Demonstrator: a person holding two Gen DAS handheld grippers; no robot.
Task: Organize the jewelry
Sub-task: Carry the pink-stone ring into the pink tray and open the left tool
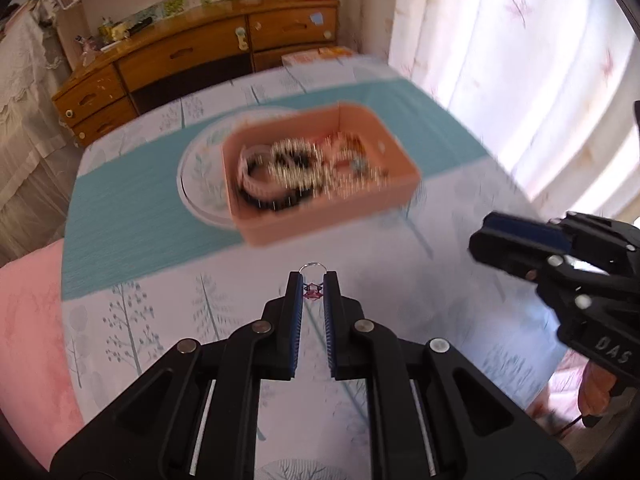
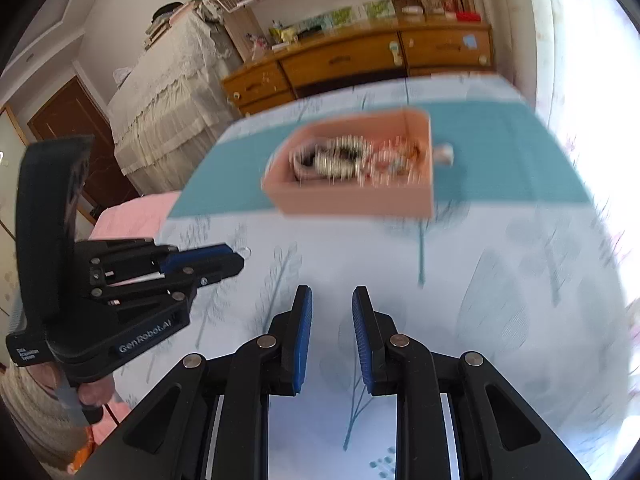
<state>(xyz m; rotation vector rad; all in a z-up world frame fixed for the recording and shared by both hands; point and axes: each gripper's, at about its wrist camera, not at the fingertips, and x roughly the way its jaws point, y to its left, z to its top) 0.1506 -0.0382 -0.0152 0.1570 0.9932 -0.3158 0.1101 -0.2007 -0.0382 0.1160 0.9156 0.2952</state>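
Nearest in the left wrist view, the left claw is clenched on a small ring: its pink stone sits pinched between the blue pads, and the thin silver hoop pokes out past the fingertips. The claw and ring are held above the bench, which wears a pale cloth printed with trees.

In the right wrist view, the right claw hangs over the same cloth with its blue pads a little apart and nothing between them. To its left the left claw shows from the side, with the ring's hoop just visible at its tip and a hand gripping its handle from below.

Further out, a teal mat crosses the bench. On it stands a pink rectangular box, blurred, holding a tangle of bracelets and beaded pieces. A glass plate lies under the box's left end.

Beyond the bench stand a wooden dresser with drawers, and a light floral curtain on the right.
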